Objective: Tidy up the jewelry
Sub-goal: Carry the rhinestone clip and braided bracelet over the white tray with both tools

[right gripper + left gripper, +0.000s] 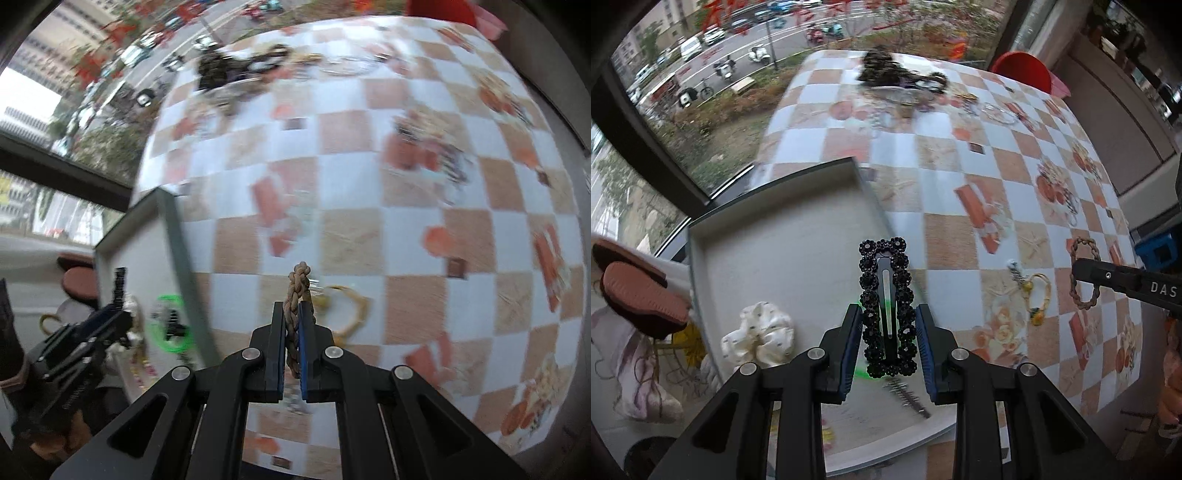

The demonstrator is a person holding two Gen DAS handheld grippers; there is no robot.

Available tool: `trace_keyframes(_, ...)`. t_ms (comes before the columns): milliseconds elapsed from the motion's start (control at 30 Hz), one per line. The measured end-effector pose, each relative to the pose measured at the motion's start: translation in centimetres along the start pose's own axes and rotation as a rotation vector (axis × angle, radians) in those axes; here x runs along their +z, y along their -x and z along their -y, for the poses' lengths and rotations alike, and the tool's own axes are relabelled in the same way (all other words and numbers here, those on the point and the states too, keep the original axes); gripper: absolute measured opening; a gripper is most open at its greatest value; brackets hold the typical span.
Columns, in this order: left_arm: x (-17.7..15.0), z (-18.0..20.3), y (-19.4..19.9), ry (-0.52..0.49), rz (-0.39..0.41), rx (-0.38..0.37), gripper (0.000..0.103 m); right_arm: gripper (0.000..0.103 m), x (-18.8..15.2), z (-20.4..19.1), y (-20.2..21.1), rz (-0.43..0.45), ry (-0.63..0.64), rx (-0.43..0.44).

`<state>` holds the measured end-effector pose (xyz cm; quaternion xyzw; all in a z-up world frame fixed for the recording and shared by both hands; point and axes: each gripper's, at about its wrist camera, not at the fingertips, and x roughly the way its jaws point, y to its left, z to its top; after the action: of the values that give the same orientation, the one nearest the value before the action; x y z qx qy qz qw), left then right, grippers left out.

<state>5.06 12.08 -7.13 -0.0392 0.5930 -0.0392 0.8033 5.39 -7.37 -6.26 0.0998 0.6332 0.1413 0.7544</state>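
The left gripper (888,328) has its 2 blue-padded fingers (851,341) clamped on a black beaded hair clip (887,306), which stands lengthwise between them above a grey tray (775,236); in the tray lie a white fabric scrunchie (759,338), a green ring (168,325) and a dark comb-like clip (907,397); the tray sits at the window-side edge of a table under an orange and white checkered cloth (960,206). The right gripper (292,332) is shut tight on a brown braided bracelet (295,314), whose loop pokes up past the fingertips, lifted off the cloth; just beyond it lies a yellow cord bracelet (351,310); a blurred heap of dark jewelry (897,74) rests at the table's far edge.
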Motion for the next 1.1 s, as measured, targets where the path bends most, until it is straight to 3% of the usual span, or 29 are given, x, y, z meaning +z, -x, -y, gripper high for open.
trace_keyframes(233,-1.0,-5.1,-0.1,0.092,-0.004,0.056,0.033,0.006,0.8,-7.0,-2.5,-0.042,0.123,0.079)
trace_keyframes(533,-0.4,-9.0,-2.0,0.15,-0.001,0.099,0.034,0.006,1.6,-13.4,-6.6,-0.102,0.215,0.144)
trace_keyframes(800,0.0,-10.5,-5.9,0.179,-0.046,0.136,0.034,0.006,2.5,-15.7,-10.6,-0.151,0.226,0.135)
trace_keyframes(1100,-0.9,-10.2,-7.2,0.169,-0.065,0.151,0.034,0.006,2.3,-15.5,-14.5,-0.213,0.213,0.099)
